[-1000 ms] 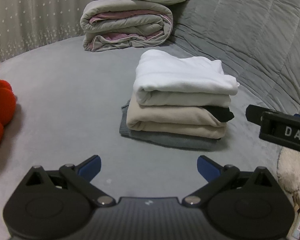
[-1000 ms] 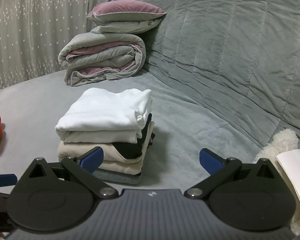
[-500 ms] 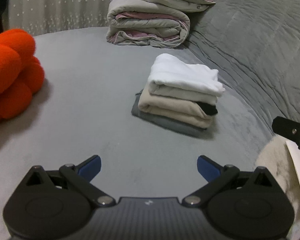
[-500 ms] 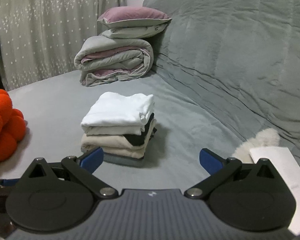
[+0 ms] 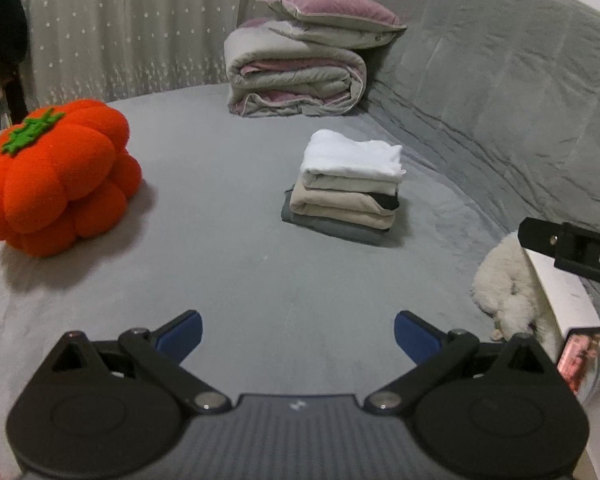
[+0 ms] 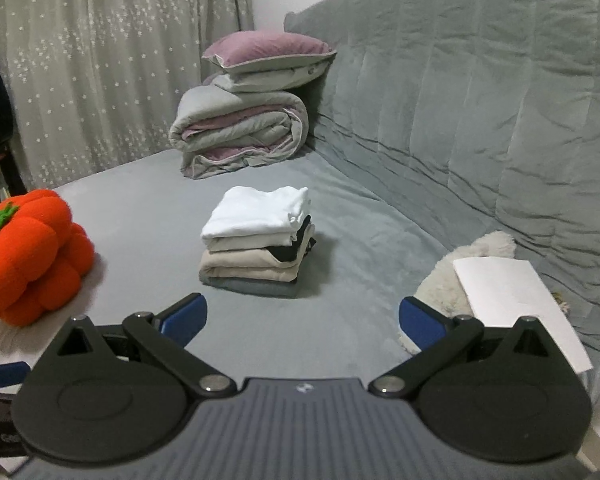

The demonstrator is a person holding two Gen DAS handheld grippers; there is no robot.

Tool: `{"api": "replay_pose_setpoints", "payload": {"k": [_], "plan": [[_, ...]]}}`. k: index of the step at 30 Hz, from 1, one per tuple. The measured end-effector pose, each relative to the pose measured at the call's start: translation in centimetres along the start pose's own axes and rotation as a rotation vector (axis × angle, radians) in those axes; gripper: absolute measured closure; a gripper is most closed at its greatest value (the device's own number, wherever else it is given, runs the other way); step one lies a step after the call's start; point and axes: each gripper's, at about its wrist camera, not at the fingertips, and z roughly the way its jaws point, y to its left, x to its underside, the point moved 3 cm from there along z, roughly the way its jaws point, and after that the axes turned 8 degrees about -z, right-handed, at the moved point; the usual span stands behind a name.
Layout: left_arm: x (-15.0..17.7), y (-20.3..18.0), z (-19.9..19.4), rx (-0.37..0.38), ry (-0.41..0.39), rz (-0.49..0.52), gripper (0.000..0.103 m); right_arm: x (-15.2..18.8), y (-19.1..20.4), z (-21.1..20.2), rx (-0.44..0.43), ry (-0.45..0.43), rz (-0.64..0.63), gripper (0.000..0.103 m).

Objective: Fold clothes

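Both grippers have drawn back from the stack of folded clothes (image 5: 346, 188), so more of the bed (image 5: 228, 272) shows; at left sits a plush orange pumpkin cushion (image 5: 56, 176); mid-bed, apart from both, the stack lies square: white on top, cream and black between, grey beneath; a rolled duvet (image 5: 292, 80) behind; fluffy white toy (image 5: 508, 284) at right; left gripper (image 5: 298, 336) and right gripper (image 6: 302, 322) spread wide, empty; starred curtain (image 6: 100, 72), quilted grey headboard (image 6: 480, 100).
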Motion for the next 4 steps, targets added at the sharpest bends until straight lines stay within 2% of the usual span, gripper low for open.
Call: {"api": "replay_pose_setpoints", "payload": {"k": [4], "plan": [[1.2,0.2,-2.3,0.005,-0.021,-0.004,0.001,0.6,0.2,-2.8,-0.009,-0.023,-0.013,0.0]]}}
